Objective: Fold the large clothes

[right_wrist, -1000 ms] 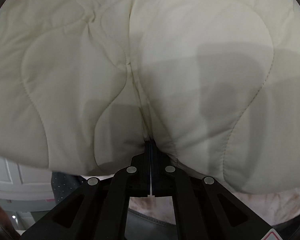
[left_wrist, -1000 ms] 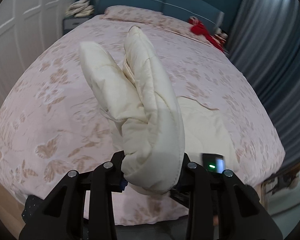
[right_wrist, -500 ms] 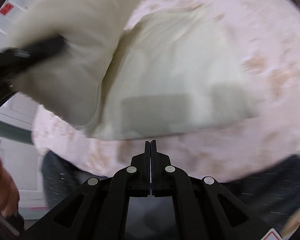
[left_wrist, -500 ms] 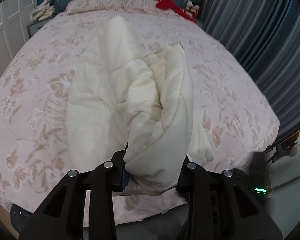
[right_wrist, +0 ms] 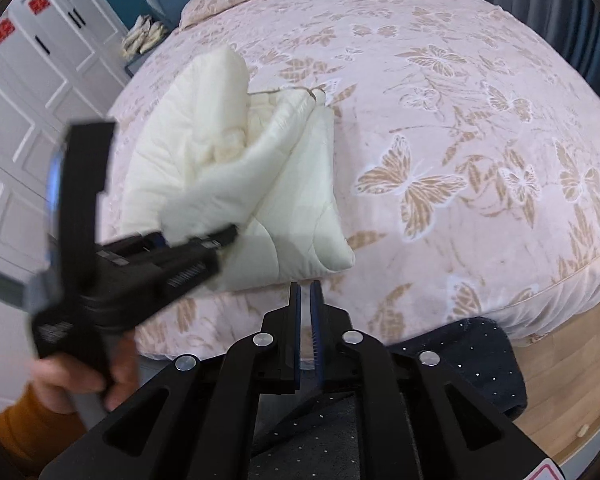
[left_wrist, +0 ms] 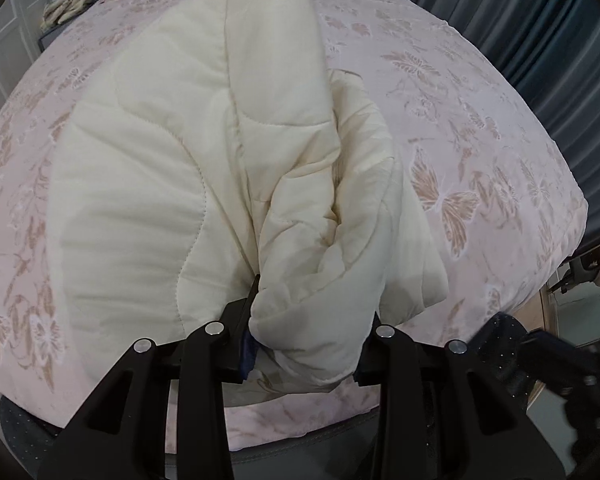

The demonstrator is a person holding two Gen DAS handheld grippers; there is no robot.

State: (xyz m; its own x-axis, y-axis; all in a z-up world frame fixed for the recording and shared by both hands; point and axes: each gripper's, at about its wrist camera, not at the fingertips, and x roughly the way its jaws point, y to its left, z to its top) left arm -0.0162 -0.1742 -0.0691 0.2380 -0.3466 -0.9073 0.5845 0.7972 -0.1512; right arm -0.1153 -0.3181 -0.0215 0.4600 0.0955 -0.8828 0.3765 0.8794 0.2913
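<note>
A cream quilted padded garment [left_wrist: 160, 180] lies bunched in thick folds on the pink butterfly-print bed [left_wrist: 480, 140], near its front edge. My left gripper [left_wrist: 312, 314] points down at it and clamps a thick folded edge between its pads; its jaws are just starting to open. The right wrist view shows the same left gripper [right_wrist: 198, 240] at the left, still gripping the garment [right_wrist: 292, 184]. My right gripper [right_wrist: 306, 288] hovers above the bed's near edge, just in front of the garment's corner. Its jaws are opening, a narrow gap shows, and nothing is between them.
A hand [right_wrist: 72, 384] with an orange sleeve holds the left gripper. White wardrobe doors [right_wrist: 28, 80] stand on the left and blue curtains [left_wrist: 540, 40] on the right. A bedside stand with a pale pile [right_wrist: 144, 36] sits at the bed's far left. Dark dotted fabric [right_wrist: 480, 360] lies below the bed edge.
The right gripper let go of the garment, pulled back and up, and its jaws parted slightly. The left gripper brought its fold down onto the bed, over the rest of the garment.
</note>
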